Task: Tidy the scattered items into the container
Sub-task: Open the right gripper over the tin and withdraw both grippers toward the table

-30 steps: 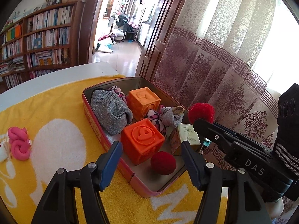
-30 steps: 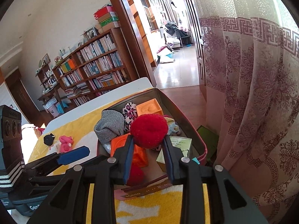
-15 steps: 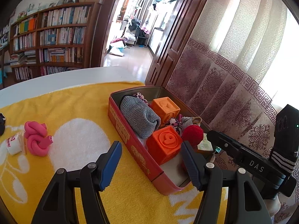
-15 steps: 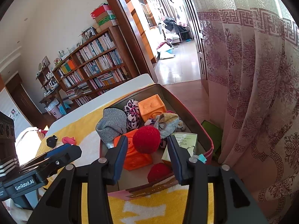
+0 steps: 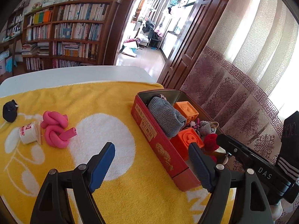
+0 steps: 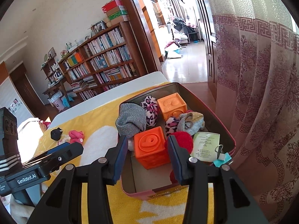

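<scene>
A yellow terry towel (image 5: 115, 100) is covering the table, with open room at nine o'clock of the tin (image 5: 160, 145). The red, rounded-corner tin is sitting near the towel's edge by the curtain (image 5: 243, 85), already holding two orange embossed cubes (image 6: 151, 147), a grey knit roll (image 6: 131, 121), leopard-print socks, a red pompom (image 6: 184, 141) and a paper slip. A knotted pink foam rod (image 5: 56, 128), a white packet (image 5: 28, 132) and a black lump (image 5: 10, 110) are lying scattered at ten o'clock. The left gripper (image 5: 150, 165) is opening, jaws empty over the towel. The right gripper (image 6: 147, 158) is standing apart, empty, over the tin, partly hiding a second red ball.
</scene>
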`<state>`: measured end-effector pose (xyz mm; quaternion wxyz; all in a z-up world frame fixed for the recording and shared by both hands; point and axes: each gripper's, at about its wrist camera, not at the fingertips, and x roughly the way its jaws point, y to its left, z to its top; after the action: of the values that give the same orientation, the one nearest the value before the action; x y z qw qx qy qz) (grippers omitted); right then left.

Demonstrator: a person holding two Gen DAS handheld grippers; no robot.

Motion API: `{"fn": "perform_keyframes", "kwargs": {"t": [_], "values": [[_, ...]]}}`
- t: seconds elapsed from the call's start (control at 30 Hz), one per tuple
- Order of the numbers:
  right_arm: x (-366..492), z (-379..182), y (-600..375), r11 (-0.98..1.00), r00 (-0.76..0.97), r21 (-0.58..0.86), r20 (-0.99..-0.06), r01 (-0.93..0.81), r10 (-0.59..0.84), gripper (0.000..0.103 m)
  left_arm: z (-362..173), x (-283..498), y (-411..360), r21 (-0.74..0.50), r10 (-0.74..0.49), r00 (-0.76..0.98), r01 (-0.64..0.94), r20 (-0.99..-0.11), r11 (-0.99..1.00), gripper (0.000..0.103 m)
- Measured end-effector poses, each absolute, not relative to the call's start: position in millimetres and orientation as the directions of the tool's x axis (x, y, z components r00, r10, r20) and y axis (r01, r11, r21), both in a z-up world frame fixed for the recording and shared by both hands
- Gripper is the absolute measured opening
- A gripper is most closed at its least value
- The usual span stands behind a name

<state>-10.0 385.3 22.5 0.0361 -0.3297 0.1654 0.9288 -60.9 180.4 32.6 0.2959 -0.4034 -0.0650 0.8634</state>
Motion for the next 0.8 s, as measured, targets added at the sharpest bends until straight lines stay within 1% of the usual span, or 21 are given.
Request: {"fn": "perform_keyframes", "kwargs": {"t": [0.23, 0.33, 0.37, 0.53, 0.8], "values": [[-23, 28, 353, -0.960, -0.775, 0.259, -0.627, -0.107, -0.083, 0.048, 29, -72, 132, -0.348, 0.508, -0.541, -0.374, -0.670, -0.859, 0.082], [-27, 30, 337, -0.966, -0.774, 0.246, -0.626, -0.076, -0.099, 0.058, 26, -75, 106, -0.354, 0.487, -0.556, -0.336, -0.673, -0.873, 0.082], [-28, 32, 331, -0.969, -0.774, 0.239, -0.625, -0.065, -0.103, 0.059, 24, -76, 97, -0.351, 0.476, -0.562, -0.322, -0.676, -0.879, 0.082], [-41, 31, 304, -0.979, -0.760, 0.204, -0.637, -0.004, -0.130, 0.059, 9, -81, 50, -0.352, 0.417, -0.581, -0.228, -0.699, -0.908, 0.082], [-69, 12, 268, -0.975, -0.693, 0.212, -0.694, 0.064, -0.196, 0.059, -11, -84, -6, -0.334, 0.341, -0.585, -0.125, -0.736, -0.934, 0.082]]}}
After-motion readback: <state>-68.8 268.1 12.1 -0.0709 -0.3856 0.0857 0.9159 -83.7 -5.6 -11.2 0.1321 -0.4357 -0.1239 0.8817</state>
